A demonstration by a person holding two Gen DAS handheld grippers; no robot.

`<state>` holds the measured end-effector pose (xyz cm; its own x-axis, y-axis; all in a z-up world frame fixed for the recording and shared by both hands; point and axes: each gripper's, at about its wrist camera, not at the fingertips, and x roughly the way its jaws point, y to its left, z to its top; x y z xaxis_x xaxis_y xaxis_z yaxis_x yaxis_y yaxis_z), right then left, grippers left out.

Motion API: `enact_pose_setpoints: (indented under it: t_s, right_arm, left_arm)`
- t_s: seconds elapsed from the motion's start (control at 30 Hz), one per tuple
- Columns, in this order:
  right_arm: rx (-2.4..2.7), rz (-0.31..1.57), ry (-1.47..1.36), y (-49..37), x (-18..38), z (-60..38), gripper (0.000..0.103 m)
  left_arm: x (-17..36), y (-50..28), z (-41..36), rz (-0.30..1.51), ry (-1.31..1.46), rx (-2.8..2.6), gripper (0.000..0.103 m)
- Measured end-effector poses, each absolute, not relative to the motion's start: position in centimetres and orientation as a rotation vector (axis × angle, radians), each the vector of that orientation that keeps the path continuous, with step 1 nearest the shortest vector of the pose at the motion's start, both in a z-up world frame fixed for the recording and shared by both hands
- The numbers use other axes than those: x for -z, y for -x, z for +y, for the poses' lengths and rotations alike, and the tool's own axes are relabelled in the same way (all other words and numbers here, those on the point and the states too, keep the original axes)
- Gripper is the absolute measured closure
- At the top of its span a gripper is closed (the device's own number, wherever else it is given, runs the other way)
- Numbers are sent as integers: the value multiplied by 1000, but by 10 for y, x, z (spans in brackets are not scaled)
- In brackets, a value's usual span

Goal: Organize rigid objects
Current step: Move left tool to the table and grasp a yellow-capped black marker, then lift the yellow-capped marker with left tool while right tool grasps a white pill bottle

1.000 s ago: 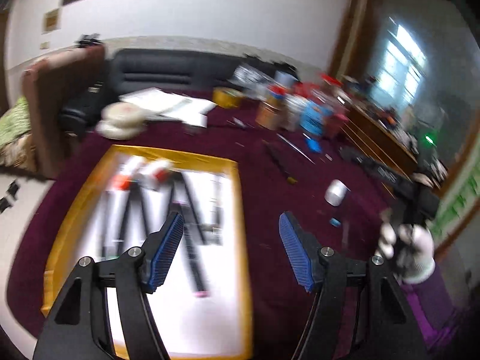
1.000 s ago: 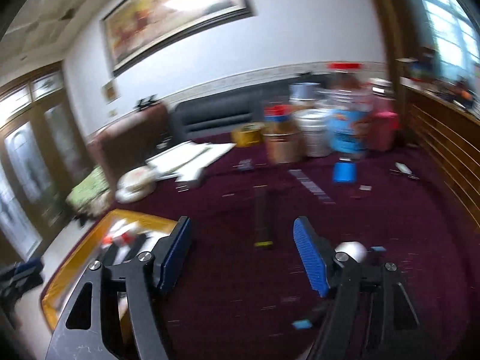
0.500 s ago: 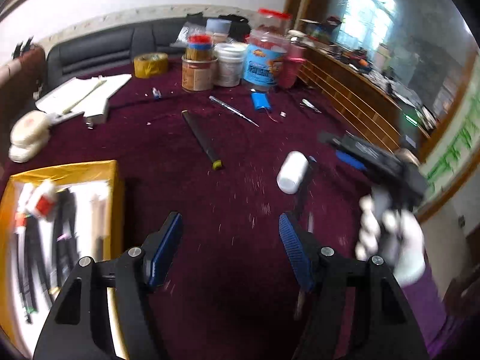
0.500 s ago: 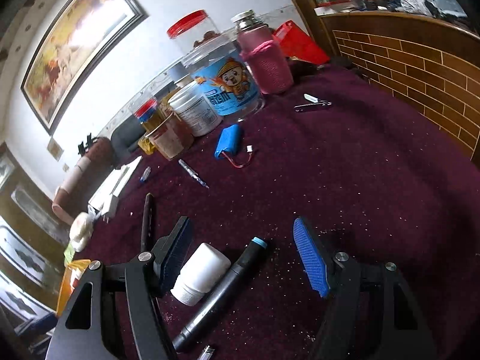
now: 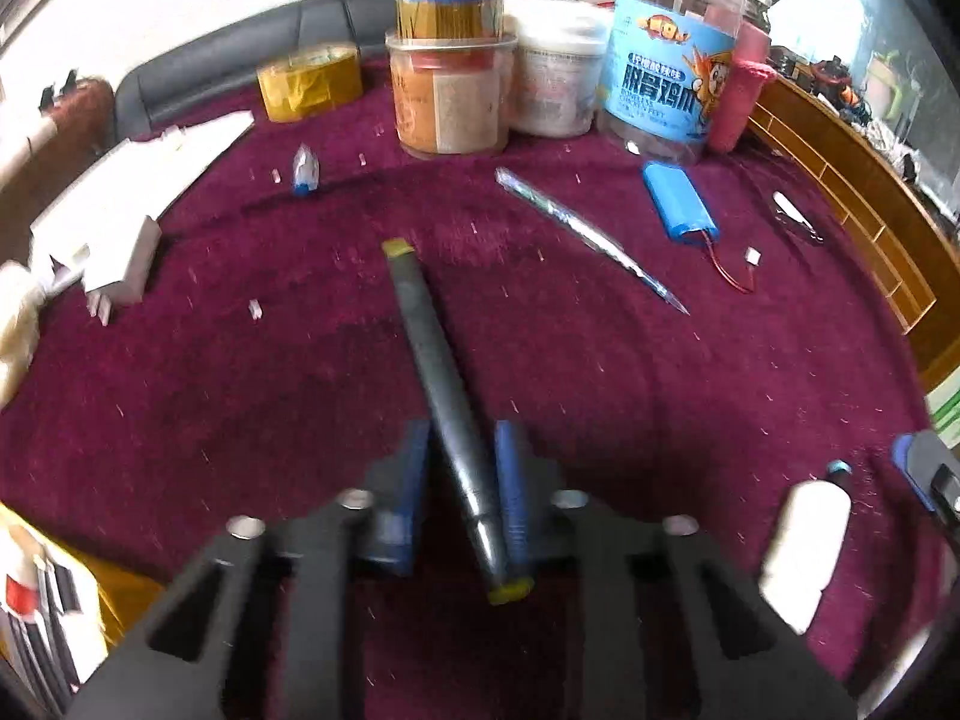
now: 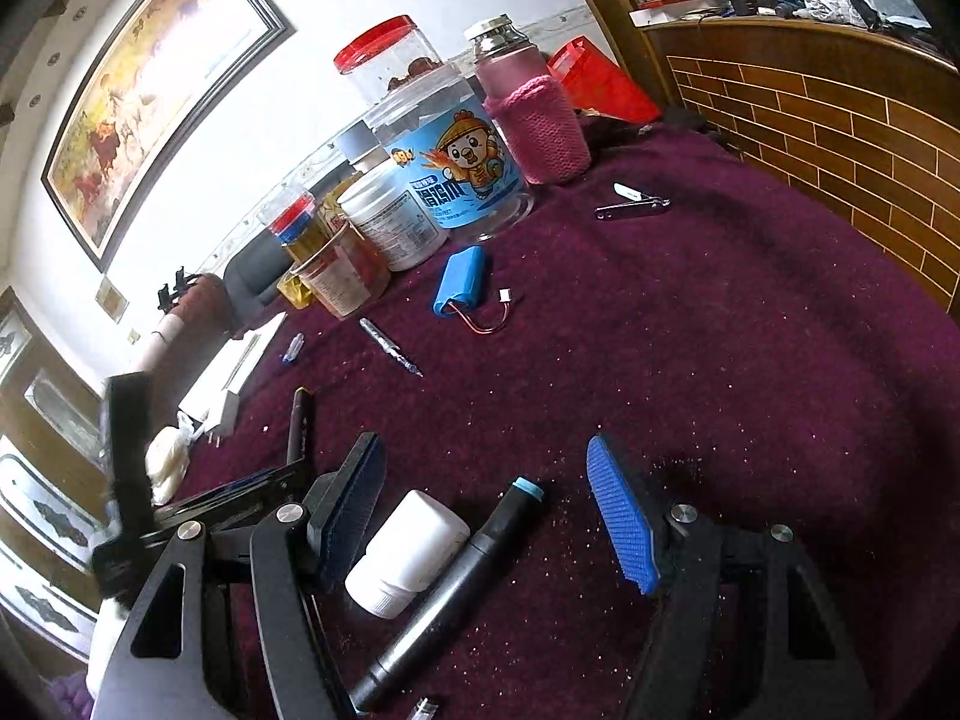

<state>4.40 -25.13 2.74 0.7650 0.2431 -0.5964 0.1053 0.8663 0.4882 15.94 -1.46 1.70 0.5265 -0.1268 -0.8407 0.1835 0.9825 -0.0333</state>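
My left gripper is shut on a long dark pen with yellow ends that lies on the maroon cloth. The same pen shows in the right wrist view, with the left gripper over its near end. My right gripper is open and low over the cloth. A white bottle and a black marker with a blue tip lie between its fingers. The bottle also shows in the left wrist view.
Jars and tubs stand at the back with a yellow tape roll. A blue battery pack, a clear pen, nail clippers and white boxes lie around. A yellow tray sits at the near left.
My left gripper moved forward from the tray side to the dark pen and closed on it. My right gripper moved slightly closer over the white bottle and marker, staying open.
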Motion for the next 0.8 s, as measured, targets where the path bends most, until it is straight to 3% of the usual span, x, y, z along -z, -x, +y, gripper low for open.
enact_pose_setpoints:
  t_s: [0.23, 0.43, 0.6, 0.67, 0.8]
  right_arm:
    - [-61, 721, -521, -48, -25, -252, 39]
    - [-58, 741, -543, -48, -19, -255, 39]
    - [-71, 739, -513, -46, -19, -249, 39]
    - [-78, 735, -494, -44, -19, -245, 39]
    - [-98, 704, -463, -42, -24, -240, 39]
  left_arm:
    - [-18, -142, -5, 982, -72, 196, 91]
    - [-26, -82, 6, 1024, -12, 261, 91]
    - [-20, -64, -11, 1012, -44, 251, 85]
    - [-19, -66, -21, 981, -102, 252, 91]
    - [-25, -55, -9, 990, -31, 325, 91]
